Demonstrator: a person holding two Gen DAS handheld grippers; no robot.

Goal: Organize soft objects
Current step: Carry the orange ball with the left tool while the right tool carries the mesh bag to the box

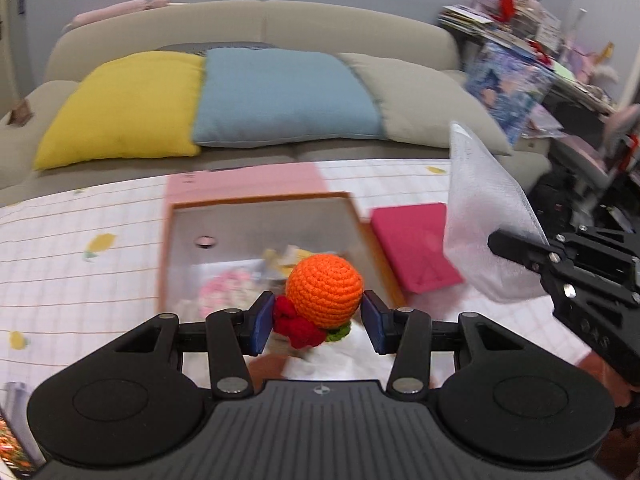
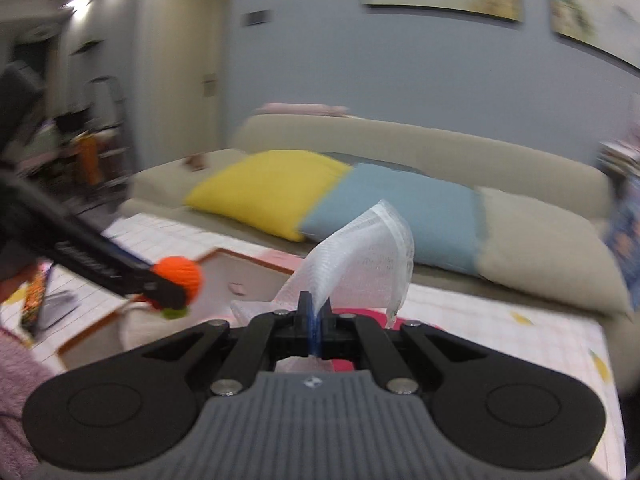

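Observation:
My left gripper (image 1: pixel 318 320) is shut on an orange crochet ball with red and green trim (image 1: pixel 324 290) and holds it above the near edge of an open box (image 1: pixel 260 204). Several soft items lie blurred inside the box. The ball also shows in the right wrist view (image 2: pixel 180 280), held over the box (image 2: pixel 224 264). My right gripper (image 2: pixel 316 312) is shut on a white mesh foam sleeve (image 2: pixel 360 260), which stands up from the jaws. In the left wrist view the sleeve (image 1: pixel 484 216) hangs to the right of the box, gripped by the right gripper (image 1: pixel 516 250).
A magenta flat pad (image 1: pixel 416 248) lies right of the box on the checked tablecloth (image 1: pixel 80 264). A beige sofa (image 1: pixel 256 24) with yellow, blue and beige cushions stands behind. Cluttered shelves (image 1: pixel 520 20) stand at the far right.

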